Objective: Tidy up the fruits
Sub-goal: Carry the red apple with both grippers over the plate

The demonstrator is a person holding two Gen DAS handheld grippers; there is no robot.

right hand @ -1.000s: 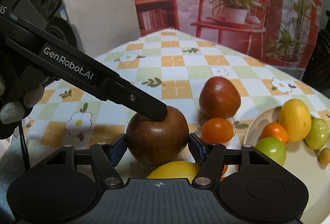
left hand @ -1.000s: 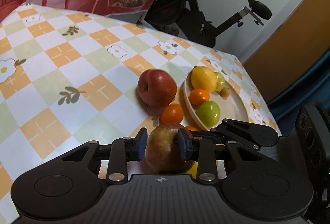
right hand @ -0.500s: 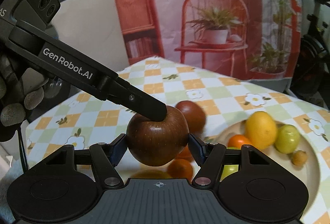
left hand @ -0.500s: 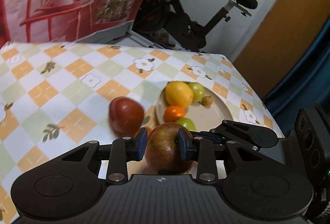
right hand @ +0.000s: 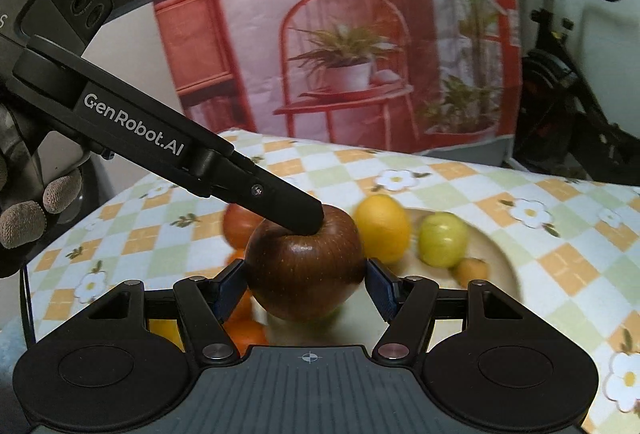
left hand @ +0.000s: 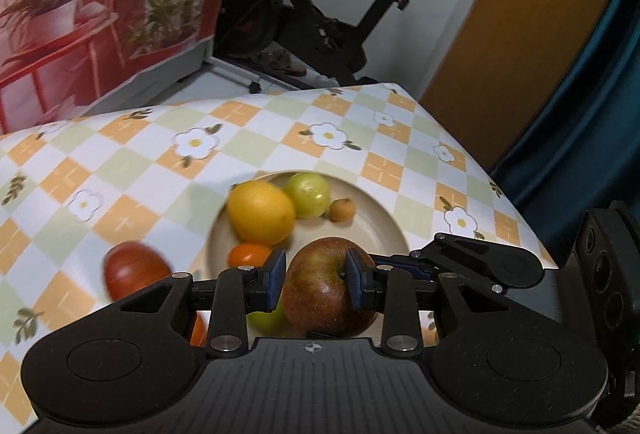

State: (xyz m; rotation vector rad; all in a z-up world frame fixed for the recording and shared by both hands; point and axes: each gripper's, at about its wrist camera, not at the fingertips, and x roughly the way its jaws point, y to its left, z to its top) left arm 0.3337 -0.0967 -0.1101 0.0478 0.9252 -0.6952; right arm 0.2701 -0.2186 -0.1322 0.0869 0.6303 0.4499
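Both grippers are shut on one red-brown apple (left hand: 326, 288), held in the air above the near part of a beige plate (left hand: 384, 218). My left gripper (left hand: 316, 284) pinches it top and bottom; my right gripper (right hand: 306, 282) clamps its sides. The apple also shows in the right wrist view (right hand: 304, 266), with the left gripper's finger (right hand: 288, 208) in its top dimple. The plate holds a lemon (left hand: 262, 212), a green fruit (left hand: 308, 194), a small tan fruit (left hand: 342, 209), an orange tangerine (left hand: 248, 254) and another green fruit (left hand: 266, 318).
A second red apple (left hand: 134, 270) lies on the checked tablecloth (left hand: 120, 174) left of the plate, with another tangerine (left hand: 197, 330) and a yellow fruit (right hand: 166, 330) close under the grippers. The table's far and right edges are near; an exercise bike (left hand: 320, 14) stands beyond.
Both grippers have lifted the apple off the table and carried it rightward, from beside the loose fruits to above the plate. The grip on the apple is unchanged.
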